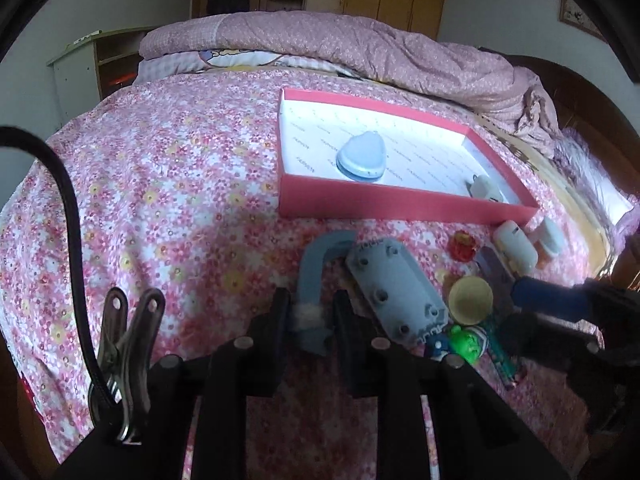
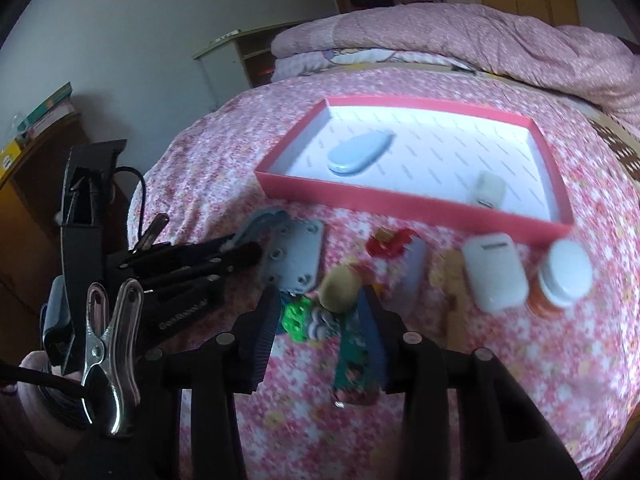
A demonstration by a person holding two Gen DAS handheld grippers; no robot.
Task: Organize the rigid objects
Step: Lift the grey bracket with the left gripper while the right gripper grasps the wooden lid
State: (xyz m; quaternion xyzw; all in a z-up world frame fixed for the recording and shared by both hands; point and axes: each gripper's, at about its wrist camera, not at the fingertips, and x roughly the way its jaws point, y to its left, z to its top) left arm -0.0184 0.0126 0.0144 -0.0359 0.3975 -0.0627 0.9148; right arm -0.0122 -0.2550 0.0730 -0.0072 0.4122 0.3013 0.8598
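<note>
Grey-blue hook (image 1: pixel 316 280) clamped in the left gripper (image 1: pixel 310 312) – shank running straight ahead, curved tip turning right; right gripper (image 2: pixel 320 316) straddles a yellow-capped toy (image 2: pixel 340 284), pads' contact unclear

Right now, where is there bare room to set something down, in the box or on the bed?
Box: bare floor between the blue case and white charger, and behind them. Bedspread left of the box is bare. Crowded: the strip in front of the box, with both grippers.

The right gripper (image 2: pixel 320 316) has its fingers (image 2: pixel 262 332) around a toy (image 2: pixel 338 284) on the bed (image 2: pixel 208 160), near the box (image 2: pixel 400 202).
</note>
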